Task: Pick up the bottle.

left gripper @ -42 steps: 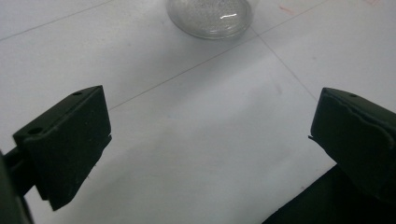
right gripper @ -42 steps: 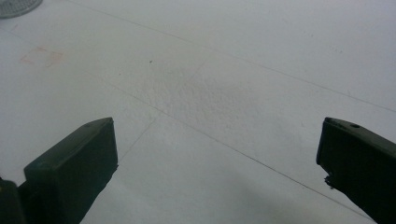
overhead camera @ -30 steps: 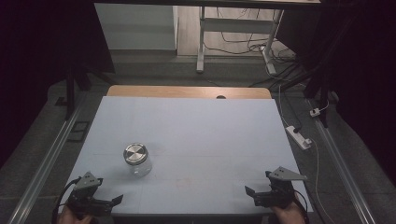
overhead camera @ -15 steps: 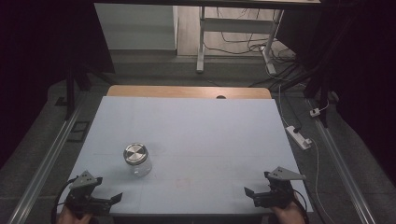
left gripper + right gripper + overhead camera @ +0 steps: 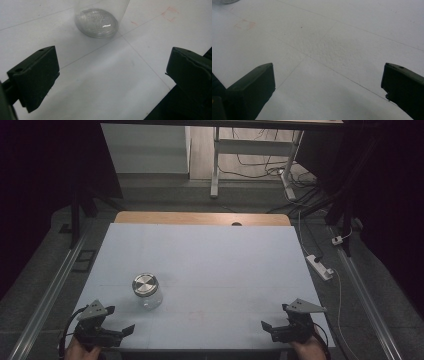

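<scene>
At the near left corner of the table (image 5: pixel 210 240), my left gripper (image 5: pixel 112 332) hangs just above the white surface with its jaws spread wide and nothing between them. The glass jar (image 5: pixel 146 291), capped with a metal lid (image 5: pixel 145 284), stands upright just ahead of that gripper and slightly to its right, apart from it and untouched. In the left gripper view the jar's clear base (image 5: pixel 97 22) sits beyond the jaws, a little left of the midline. The jar's long axis runs straight up from the table, so its round wall faces my open jaws. A faint red square mark (image 5: pixel 196 315) lies on the surface between my two hands. At the near right corner, my right gripper (image 5: pixel 275 330) also hangs with jaws wide apart and empty, well away from the jar. My left hand is plainly the nearer one; I judge a short push forward and slightly right would bring the jar between its jaws.
</scene>
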Tool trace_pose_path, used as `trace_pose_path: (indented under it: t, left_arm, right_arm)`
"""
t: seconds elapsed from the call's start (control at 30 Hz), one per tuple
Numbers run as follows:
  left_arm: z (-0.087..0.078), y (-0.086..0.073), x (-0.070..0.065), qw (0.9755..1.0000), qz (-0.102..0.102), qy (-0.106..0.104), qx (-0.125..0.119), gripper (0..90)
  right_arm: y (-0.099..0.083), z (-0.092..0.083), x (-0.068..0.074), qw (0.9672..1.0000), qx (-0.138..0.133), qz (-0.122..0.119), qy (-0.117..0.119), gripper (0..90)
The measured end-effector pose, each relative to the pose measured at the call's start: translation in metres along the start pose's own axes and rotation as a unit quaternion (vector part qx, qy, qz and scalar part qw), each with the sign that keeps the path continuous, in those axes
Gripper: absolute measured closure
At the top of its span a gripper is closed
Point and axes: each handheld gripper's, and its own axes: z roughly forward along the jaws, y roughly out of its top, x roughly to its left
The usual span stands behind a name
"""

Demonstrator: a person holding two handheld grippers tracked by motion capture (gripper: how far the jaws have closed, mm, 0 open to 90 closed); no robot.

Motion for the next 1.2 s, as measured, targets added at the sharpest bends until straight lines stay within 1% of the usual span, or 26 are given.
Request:
trace_pose_path:
  t: [0.07, 0.2, 0.23, 0.33, 0.5, 0.6, 0.77, 0.93, 1.1, 1.2]
  left_arm:
    - [0.001, 0.002, 0.000, 1.0000, 0.004, -0.002, -0.001, 0.0]
    - [0.005, 0.005, 0.003, 0.9996, 0.020, -0.011, -0.015, 0.0]
    - [0.006, 0.006, 0.003, 0.9996, 0.021, -0.012, -0.017, 0.0]
    - [0.009, 0.008, 0.005, 0.9994, 0.018, -0.017, -0.023, 0.0]
    - [0.014, 0.012, 0.005, 0.9993, 0.014, -0.016, -0.031, 0.0]
    - [0.017, 0.015, 0.006, 0.9995, 0.013, -0.012, -0.028, 0.0]
    - [0.022, 0.021, 0.007, 0.9994, 0.012, -0.006, -0.031, 0.0]
    - [0.030, 0.028, 0.011, 0.9996, 0.010, -0.005, -0.026, 0.0]
    - [0.038, 0.034, 0.014, 0.9996, 0.018, 0.004, -0.022, 0.0]
    - [0.042, 0.038, 0.013, 0.9994, 0.025, 0.014, -0.018, 0.0]
  right_arm:
    - [0.000, 0.000, 0.000, 1.0000, 0.001, 0.001, 0.000, 0.0]
    - [0.000, 0.001, 0.000, 1.0000, 0.004, -0.002, 0.001, 0.0]
    - [0.000, 0.001, 0.000, 1.0000, 0.004, -0.002, 0.001, 0.0]
    - [0.000, 0.001, 0.001, 1.0000, 0.005, -0.003, 0.002, 0.0]
    - [0.001, 0.002, 0.001, 1.0000, 0.007, -0.004, 0.004, 0.0]
    - [0.001, 0.002, 0.000, 0.9999, 0.008, -0.006, 0.004, 0.0]
    - [0.001, 0.002, 0.001, 0.9999, 0.009, -0.006, 0.004, 0.0]
    - [0.001, 0.002, 0.001, 0.9999, 0.011, -0.007, 0.004, 0.0]
    - [0.001, 0.003, 0.001, 0.9999, 0.012, -0.008, 0.003, 0.0]
    - [0.001, 0.003, 0.001, 0.9999, 0.012, -0.008, 0.003, 0.0]
